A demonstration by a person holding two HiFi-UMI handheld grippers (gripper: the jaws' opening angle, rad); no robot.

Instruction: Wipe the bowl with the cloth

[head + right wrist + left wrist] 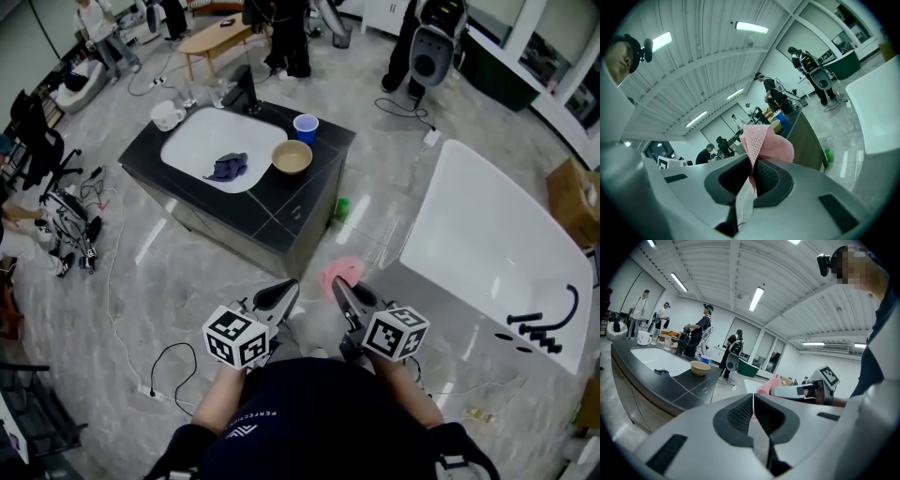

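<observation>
The lower part of the pink mesh cloth [765, 143] is hidden between the jaws of the right gripper [753, 159]. In the head view, the dark blue crumpled item [228, 167] in the white basin [192, 139] is too small to identify.

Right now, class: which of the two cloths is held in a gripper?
The pink cloth, pinched in the right gripper. The other, a dark blue cloth, lies crumpled in the white basin.

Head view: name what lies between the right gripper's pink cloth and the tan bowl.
In the head view, only bare grey floor and the side and top of the black counter separate pink cloth from tan bowl.
</observation>
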